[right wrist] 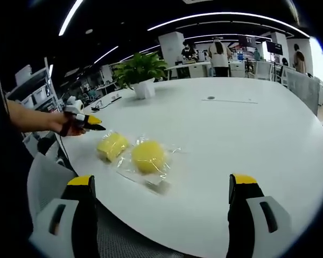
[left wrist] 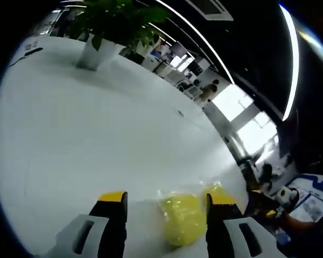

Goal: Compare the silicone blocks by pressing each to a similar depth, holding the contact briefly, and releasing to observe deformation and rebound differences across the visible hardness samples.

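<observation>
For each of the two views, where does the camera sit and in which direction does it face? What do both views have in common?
Left gripper view: rides on the left gripper, low over the white table, looking across it past a yellow block between its open jaws toward a potted plant.
Right gripper view: rides on the right gripper at the table edge, facing two bagged yellow blocks; the left gripper enters from the left, held in a hand.
Shared: table, plant, yellow blocks.

Two silicone blocks — a square one (right wrist: 112, 145) and a rounder one (right wrist: 148, 156) — are yellow in clear wrap. The table (right wrist: 247, 134) is white. The plant (right wrist: 141, 69) is green in a white pot (right wrist: 144, 89) — the gripper jaws are black, tipped yellow.
</observation>
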Motion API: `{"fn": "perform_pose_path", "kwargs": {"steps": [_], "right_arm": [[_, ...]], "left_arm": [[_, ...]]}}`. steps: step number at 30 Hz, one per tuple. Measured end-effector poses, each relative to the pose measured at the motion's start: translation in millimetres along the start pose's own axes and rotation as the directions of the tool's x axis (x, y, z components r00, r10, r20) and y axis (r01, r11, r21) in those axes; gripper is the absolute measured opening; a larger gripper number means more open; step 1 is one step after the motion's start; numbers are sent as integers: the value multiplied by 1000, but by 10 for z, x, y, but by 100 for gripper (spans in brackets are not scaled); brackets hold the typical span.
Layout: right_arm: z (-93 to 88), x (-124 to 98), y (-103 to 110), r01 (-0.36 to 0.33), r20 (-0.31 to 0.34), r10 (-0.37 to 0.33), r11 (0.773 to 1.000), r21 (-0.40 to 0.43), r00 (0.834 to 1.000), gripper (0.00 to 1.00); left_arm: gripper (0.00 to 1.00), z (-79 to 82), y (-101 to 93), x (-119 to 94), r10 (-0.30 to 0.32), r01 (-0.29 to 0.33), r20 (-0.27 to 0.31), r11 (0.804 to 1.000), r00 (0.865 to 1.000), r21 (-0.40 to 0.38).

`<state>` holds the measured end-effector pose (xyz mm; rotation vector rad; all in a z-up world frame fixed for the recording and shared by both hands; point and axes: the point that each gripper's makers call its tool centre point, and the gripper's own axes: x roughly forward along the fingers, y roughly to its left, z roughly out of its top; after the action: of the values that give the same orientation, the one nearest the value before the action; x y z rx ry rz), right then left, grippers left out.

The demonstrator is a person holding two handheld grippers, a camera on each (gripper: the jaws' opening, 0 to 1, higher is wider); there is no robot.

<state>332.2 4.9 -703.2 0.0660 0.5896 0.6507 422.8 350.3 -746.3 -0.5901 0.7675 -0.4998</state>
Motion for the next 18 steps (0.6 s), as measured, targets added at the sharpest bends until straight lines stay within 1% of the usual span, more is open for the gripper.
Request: {"fn": "perform_pose_path", "kwargs": {"steps": [1,3,5,7,9,11,12,13,15,16,18], "right_arm": [[-5,0,0,0,-1,0,1000,0,1000,96],[-40,2,17,-5,-9,5,1000,0,1000,96],[-76,3,30,-13,-24,13,1000,-2,1000,96],[-89,1,12,-11,-29,11,1000,-4,1000,96],[-79,-1,-6,-10,-31,10,1000,-4,999,96],[-68,-1,-22,-9,-31,9,1000,-6,999,96],[-62,-2,-34,-8,-32,8,1000,-8,999,96],[-59,-9,-41,-7,-34,7,1000,-10,999,96],[-65,-20,-51,-7,-39,6,1000,-14,999,96],[-70,-37,-58,-5,-41,4,1000,-16,999,96],[-85,-62,-68,-2,-43,1,1000,-11,999,96]], "left_arm": [[59,-13,14,9,4,-4,-9,1000,1000,-5],[53,-69,32,21,9,-9,-38,1000,999,-2],[44,-150,-15,31,-23,21,-70,999,997,-32],[41,-178,11,44,-24,20,-72,998,997,-55],[35,-200,-6,57,-39,33,-64,996,997,-87],[28,-234,0,72,-39,29,-73,992,997,-123],[26,-251,3,82,-32,22,-80,993,996,-119],[25,-258,10,99,-20,12,-78,995,997,-102],[25,-268,28,129,-17,9,-83,995,996,-102],[25,-276,25,136,-20,10,-86,993,996,-118],[25,-237,22,153,-25,15,-65,989,998,-147]]}}
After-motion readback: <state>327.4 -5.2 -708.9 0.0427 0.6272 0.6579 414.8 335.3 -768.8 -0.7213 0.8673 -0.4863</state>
